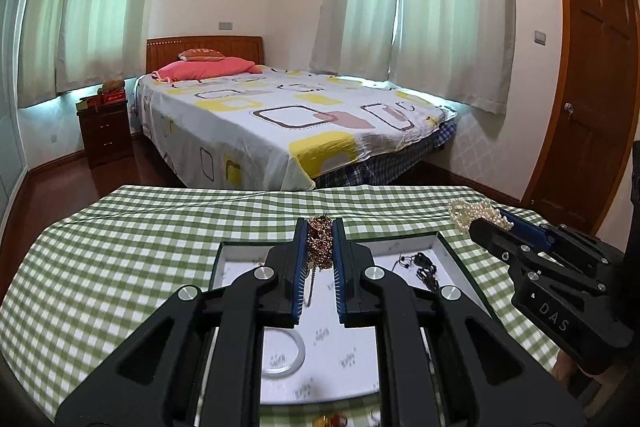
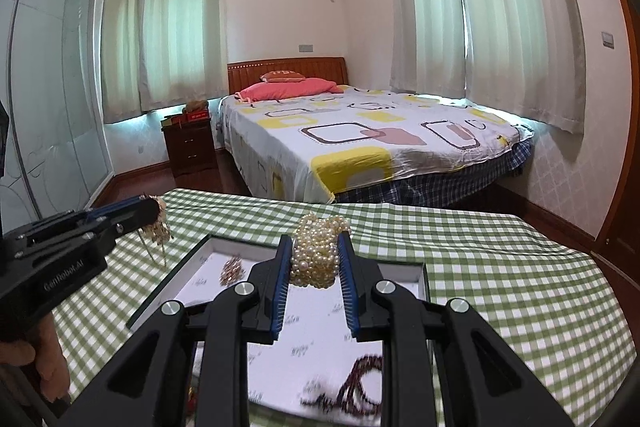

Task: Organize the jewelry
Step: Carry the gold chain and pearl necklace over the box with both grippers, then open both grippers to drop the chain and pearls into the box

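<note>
Jewelry in both tongs, held above the tray on the checked worktop.
Left wrist view: left tongs pinched on a gold chain bundle, plus a white bangle lying in the tray. Right wrist view: right tongs squeezing a pearl bracelet clump, and a blurry dark red bead strand that only shows here.
</note>
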Available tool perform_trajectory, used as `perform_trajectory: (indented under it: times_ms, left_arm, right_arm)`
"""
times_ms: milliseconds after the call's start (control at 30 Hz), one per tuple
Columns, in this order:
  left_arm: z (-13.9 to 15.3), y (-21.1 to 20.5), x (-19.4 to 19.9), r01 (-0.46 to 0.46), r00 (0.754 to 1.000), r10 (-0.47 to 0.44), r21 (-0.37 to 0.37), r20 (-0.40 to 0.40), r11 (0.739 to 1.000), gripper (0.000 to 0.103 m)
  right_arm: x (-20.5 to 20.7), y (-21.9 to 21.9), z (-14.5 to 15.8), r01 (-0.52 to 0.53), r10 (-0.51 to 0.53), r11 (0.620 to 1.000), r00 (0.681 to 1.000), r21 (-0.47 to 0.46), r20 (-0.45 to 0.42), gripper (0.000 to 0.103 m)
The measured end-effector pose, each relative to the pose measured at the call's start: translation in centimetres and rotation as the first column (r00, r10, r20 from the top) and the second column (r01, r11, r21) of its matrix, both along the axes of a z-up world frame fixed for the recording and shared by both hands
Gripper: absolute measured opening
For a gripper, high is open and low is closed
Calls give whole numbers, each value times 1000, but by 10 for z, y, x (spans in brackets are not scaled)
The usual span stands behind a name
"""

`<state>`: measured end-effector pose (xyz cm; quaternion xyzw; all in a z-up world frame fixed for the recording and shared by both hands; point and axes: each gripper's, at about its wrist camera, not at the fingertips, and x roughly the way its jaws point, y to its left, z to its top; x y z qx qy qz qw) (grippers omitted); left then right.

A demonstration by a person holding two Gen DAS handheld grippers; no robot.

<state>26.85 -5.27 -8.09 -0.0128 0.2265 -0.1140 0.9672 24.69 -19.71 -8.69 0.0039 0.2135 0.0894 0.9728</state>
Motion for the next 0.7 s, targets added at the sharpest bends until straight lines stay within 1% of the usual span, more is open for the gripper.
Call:
perform_trajectory:
  times_ms: [167,333,433,533,700]
  left_arm:
    - [-19,-12,34,10,999,-10,7,-37,1000,12]
    - [-47,-25,71,19,994,-16,22,-107,1000,12]
    - [-64,-30,91,17,987,-12,29,-158,999,12]
    - [-79,-32,106,17,976,-9,33,-217,999,12]
    - [-102,-33,127,16,949,-3,37,-317,999,12]
  right_arm:
    - [33,-4,-14,14,-13,1000,1000,13,-28,24]
    - [60,-3,-33,13,-11,1000,997,15,-80,24]
    - [78,-3,-45,5,-4,1000,992,14,-126,24]
    - [91,0,-56,4,-3,1000,986,7,-166,24]
    - [109,2,-74,-5,1,1000,967,-15,-254,24]
